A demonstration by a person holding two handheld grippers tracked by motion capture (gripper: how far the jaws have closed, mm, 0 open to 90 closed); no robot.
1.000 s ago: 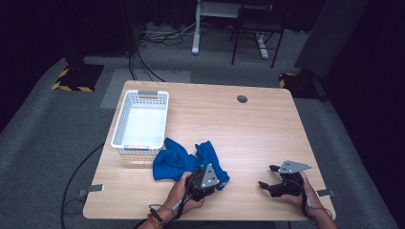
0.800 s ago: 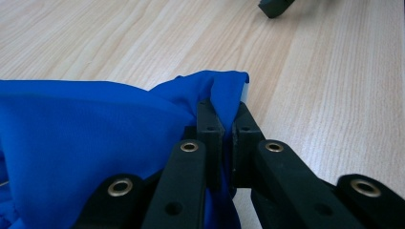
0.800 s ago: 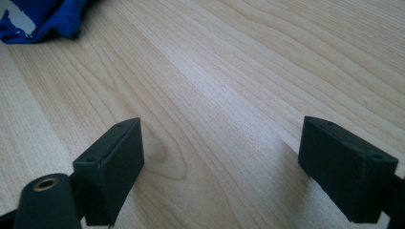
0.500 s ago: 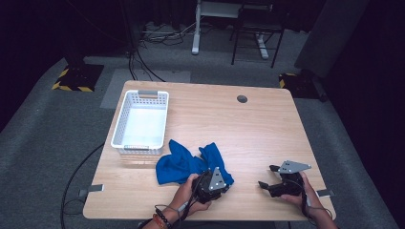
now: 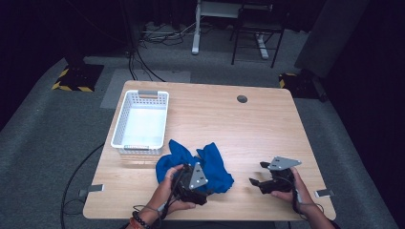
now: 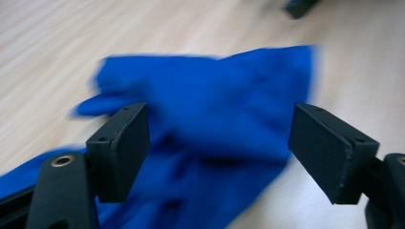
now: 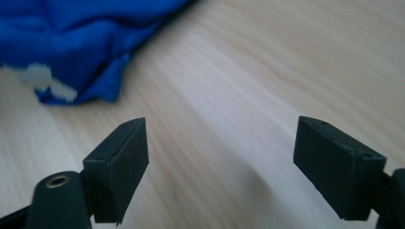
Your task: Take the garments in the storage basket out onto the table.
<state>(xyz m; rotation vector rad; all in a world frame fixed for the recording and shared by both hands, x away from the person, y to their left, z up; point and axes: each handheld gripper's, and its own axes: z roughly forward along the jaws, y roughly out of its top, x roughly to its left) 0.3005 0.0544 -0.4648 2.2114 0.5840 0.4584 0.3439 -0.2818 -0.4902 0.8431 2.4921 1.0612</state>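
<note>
Blue cloth (image 5: 210, 164): lay crumpled on the tabletop (image 5: 248, 129), near its front edge, beside the white basket (image 5: 141, 122).
Left hand-held gripper (image 6: 217, 143): jaws spread wide over the cloth, gripping nothing.
Right hand-held gripper (image 7: 219, 164): jaws wide apart, empty, over bare wood.

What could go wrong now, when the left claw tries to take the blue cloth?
1. The left claw stands open over a bunched part of the blue cloth; it may pinch only one loose fold, so the rest would drag.
2. The cloth lies close to the table's near edge and could slide off.
3. The right claw is open over bare wood, too far away to help.
</note>
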